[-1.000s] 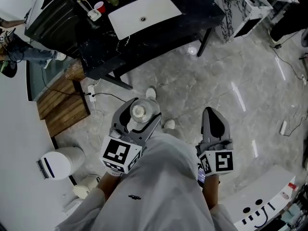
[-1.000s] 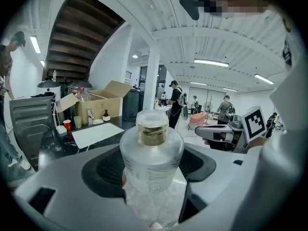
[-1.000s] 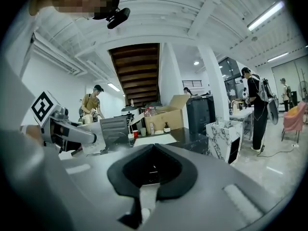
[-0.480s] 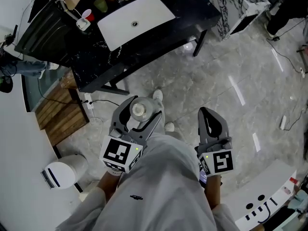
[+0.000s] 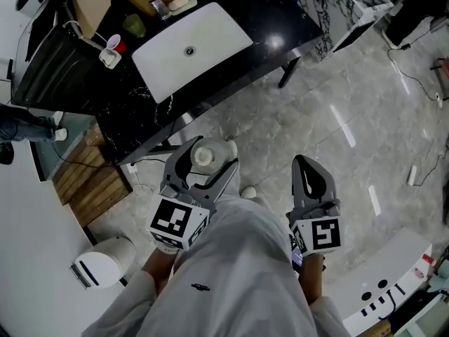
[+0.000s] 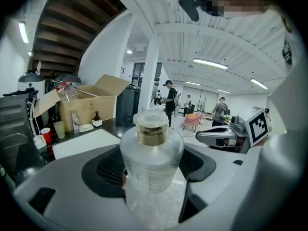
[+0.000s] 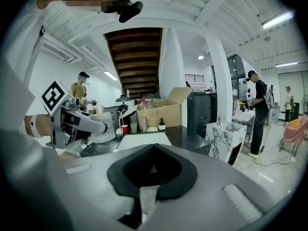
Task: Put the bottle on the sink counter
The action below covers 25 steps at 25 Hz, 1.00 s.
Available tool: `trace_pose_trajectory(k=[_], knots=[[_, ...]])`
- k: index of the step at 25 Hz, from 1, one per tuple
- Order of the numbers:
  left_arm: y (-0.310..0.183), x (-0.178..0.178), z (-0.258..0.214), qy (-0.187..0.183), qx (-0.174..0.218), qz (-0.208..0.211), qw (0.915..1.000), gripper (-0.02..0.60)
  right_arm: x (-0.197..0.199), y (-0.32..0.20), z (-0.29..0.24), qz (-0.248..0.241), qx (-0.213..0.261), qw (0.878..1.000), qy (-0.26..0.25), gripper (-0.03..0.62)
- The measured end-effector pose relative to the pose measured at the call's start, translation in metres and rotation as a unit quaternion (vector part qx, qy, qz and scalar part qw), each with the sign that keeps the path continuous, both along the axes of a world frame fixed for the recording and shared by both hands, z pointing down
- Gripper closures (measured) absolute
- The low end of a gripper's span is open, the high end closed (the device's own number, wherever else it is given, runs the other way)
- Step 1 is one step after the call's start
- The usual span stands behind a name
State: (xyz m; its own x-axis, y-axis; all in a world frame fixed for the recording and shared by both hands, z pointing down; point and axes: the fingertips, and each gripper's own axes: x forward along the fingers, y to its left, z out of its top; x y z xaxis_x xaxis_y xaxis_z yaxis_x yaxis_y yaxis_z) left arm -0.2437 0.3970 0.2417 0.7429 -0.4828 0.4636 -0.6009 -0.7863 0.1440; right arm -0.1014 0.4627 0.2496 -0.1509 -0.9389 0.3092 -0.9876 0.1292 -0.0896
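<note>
Clear bottle (image 6: 151, 155) clamped upright in the left gripper (image 5: 205, 159).
Jaws squeeze both its sides; right gripper (image 5: 307, 167) is pinched closed, empty; sink (image 5: 189, 48) at 12 o'clock.

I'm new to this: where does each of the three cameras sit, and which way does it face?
Head view: on the person's head, facing steeply down at floor and sink counter; shows light clothing, left gripper, right gripper.
Left gripper view: on the left gripper, facing along its jaws, shut on the bottle, toward the sink counter; right gripper at right.
Right gripper view: on the right gripper, facing along its shut, empty jaws toward the sink counter; left gripper at left.
Shared: both gripper views show the cardboard box.
</note>
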Motion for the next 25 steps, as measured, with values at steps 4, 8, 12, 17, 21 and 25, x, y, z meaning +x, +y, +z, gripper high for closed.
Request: trace_pose_trajectory(k=[4,8,12,17,21,25], knots=[[-0.033,0.005,-0.004,0.007,-0.001,0.012,0.9999,0.247,0.005,-0.029,-0.004,0.015,-0.016,1.0,0.009,0.583],[-0.063,0.009,-0.007,0.012,-0.002,0.022,0.9997,0.245,0.007,-0.059,-0.007,0.02,-0.012,1.0,0.016,0.583],[-0.092,0.006,-0.006,0.012,-0.007,0.03,0.9994,0.245,-0.003,-0.085,-0.006,0.018,-0.012,1.0,0.013,0.583],[-0.121,0.001,-0.006,0.017,-0.005,0.037,0.9992,0.245,-0.008,-0.117,-0.008,0.024,-0.007,1.0,0.02,0.583],[-0.143,-0.006,-0.003,0.021,-0.007,0.042,0.9988,0.245,-0.006,-0.141,-0.009,0.042,-0.001,0.999,0.014,0.583],[-0.16,-0.008,-0.001,0.021,-0.008,0.054,0.9982,0.245,-0.009,-0.16,-0.013,0.05,0.01,0.999,0.015,0.583]])
